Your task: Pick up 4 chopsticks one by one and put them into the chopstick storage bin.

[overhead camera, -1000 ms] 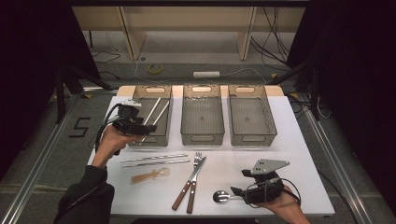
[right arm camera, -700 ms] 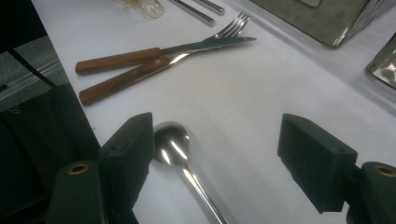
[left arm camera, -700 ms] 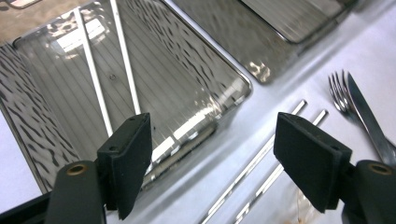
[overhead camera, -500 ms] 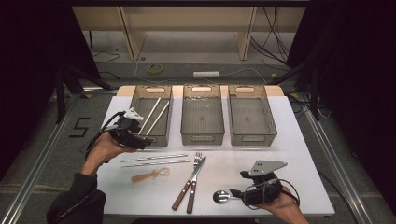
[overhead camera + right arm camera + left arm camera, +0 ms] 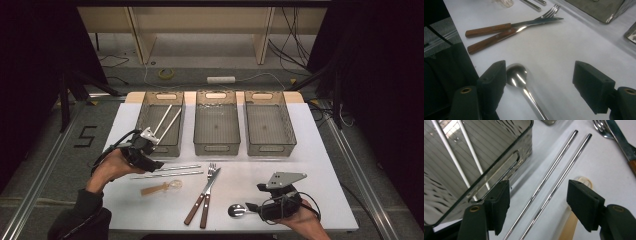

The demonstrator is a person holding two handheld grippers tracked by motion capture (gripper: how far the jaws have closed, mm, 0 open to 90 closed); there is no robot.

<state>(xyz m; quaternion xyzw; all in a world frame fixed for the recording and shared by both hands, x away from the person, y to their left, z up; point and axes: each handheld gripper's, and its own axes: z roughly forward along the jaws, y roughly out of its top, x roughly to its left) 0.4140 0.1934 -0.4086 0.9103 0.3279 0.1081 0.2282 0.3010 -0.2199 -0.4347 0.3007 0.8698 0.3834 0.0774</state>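
Landmark: left bin (image 5: 161, 124), already holding two white sticks. Just in front of it lie two metal straws (image 5: 167, 171). The left gripper (image 5: 537, 207), jaws spread and just closing with nothing pinched, straddles both. Centre on one straw, then clamp. The right gripper (image 5: 539, 86) stays spread around the spoon (image 5: 517, 76).

**Three cameras, one table**

The high view looked forward and down over the whole table (image 5: 310, 165). Each gripper view sat close behind its own jaws. The left one shared the straws (image 5: 554, 175) (image 5: 167, 171) between its fingers; the right shared the spoon (image 5: 517, 76) (image 5: 236, 210).
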